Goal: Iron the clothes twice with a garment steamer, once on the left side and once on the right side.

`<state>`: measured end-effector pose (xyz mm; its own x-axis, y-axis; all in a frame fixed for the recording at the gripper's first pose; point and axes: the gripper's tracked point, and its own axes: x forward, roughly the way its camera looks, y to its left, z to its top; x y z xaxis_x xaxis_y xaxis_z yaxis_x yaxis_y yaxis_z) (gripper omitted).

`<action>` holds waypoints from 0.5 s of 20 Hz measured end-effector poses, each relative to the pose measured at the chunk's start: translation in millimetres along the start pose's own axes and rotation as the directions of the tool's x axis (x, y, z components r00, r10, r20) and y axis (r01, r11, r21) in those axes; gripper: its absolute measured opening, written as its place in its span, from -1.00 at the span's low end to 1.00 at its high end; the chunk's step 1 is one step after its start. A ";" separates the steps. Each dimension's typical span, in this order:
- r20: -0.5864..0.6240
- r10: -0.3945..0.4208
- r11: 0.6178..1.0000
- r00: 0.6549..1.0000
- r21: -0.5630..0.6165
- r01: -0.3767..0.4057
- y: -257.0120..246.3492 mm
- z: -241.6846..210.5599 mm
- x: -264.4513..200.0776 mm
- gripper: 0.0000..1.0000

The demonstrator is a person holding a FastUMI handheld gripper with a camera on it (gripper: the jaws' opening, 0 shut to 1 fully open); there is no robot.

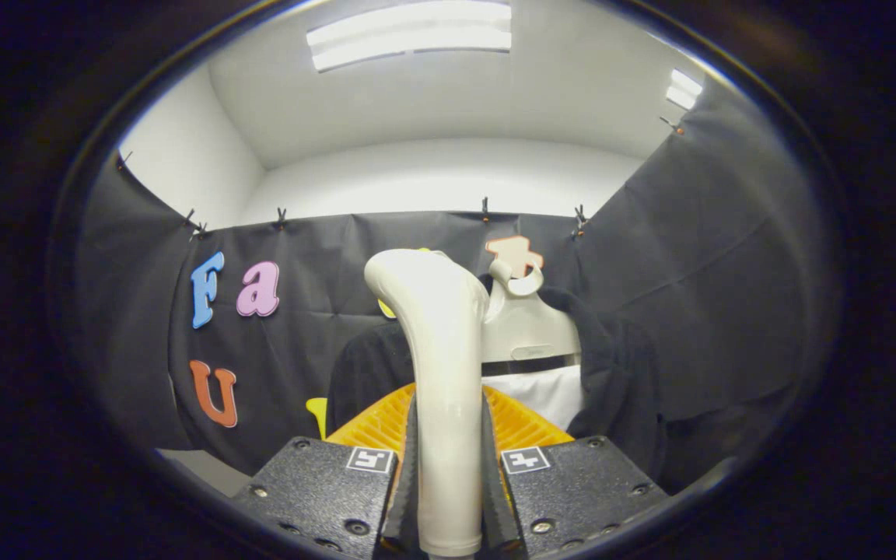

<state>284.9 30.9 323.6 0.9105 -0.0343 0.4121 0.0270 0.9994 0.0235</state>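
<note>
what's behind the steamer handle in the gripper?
The gripper is shut on the steamer handle. Behind it: an orange ribbed part, a hanger carrying a dark garment. The handle covers the garment's middle.

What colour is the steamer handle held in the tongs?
Cream white, the steamer handle, clamped in the tongs, gripper view.

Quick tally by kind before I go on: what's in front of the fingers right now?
Garment steamer handle, clamped between the gripper fingers: 1
Hanger, cream, with a hook on top: 1
Dark garment on the hanger: 1
White garment under the dark one: 1
Orange ribbed part just beyond the fingers: 1
Total: 5
</note>
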 end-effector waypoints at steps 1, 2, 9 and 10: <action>0.001 -0.004 1.000 1.000 -0.008 0.004 -2.1 -3.6 2.8 -0.26; 0.003 -0.010 1.000 1.000 -0.018 0.010 -4.5 -7.1 2.8 -0.26; -0.045 -0.095 0.994 0.995 -0.055 0.092 -19.9 -62.6 -12.1 -0.26; -0.056 -0.101 0.994 0.993 -0.056 0.098 -21.0 -69.6 -17.0 -0.26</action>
<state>297.6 11.2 252.8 0.9246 -0.1349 0.3563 0.1394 0.9901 0.0129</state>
